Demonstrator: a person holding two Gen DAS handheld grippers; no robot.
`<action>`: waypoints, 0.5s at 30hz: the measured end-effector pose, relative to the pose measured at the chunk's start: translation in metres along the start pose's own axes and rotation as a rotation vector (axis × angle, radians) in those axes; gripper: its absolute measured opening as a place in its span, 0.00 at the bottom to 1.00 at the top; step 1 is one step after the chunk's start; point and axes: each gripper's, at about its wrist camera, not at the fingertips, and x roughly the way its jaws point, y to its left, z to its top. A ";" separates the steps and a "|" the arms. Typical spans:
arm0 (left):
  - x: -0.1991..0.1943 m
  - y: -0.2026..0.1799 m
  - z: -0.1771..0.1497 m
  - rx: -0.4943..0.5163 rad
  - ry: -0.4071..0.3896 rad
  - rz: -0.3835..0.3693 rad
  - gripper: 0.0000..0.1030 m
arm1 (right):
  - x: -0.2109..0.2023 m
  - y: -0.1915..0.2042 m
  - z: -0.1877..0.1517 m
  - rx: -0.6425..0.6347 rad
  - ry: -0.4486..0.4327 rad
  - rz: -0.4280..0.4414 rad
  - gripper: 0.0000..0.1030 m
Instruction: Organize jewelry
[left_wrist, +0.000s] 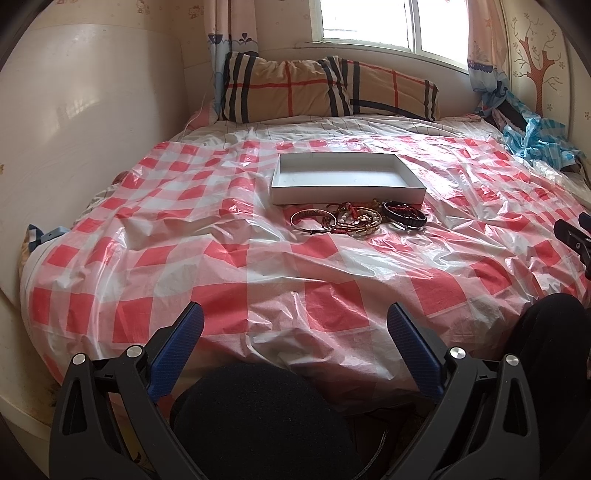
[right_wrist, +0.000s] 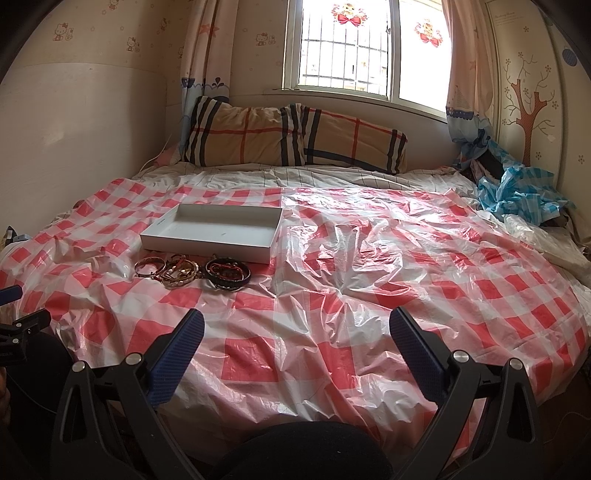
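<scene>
Tangled bracelets lie just before the empty white box on slippery plastic sheet, so either wide-open, empty tool, left tool or right tool, may drag several together.

box x1 | pillows x2 | bracelets pile, count unclear

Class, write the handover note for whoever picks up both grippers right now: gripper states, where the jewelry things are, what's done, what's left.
Left gripper: open, holding nothing, held back near the bed's front edge.
Right gripper: open, holding nothing, likewise short of the jewelry.
White box: open, nothing visible inside, on the red-checked plastic sheet.
Bracelet pile: tangled on the sheet just in front of the box; silver bangle at its left end, black bracelet at its right end.
Done: nothing yet.
Left: move every piece into the box.
</scene>
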 end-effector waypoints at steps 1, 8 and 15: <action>0.000 -0.001 -0.001 0.000 0.000 -0.001 0.93 | 0.000 0.000 0.000 0.000 0.000 0.000 0.93; 0.001 -0.002 -0.002 0.002 0.002 -0.001 0.93 | 0.000 0.000 0.000 0.000 0.000 0.000 0.93; 0.001 -0.002 -0.001 0.002 0.003 -0.001 0.93 | 0.000 0.000 0.000 0.000 0.000 0.000 0.93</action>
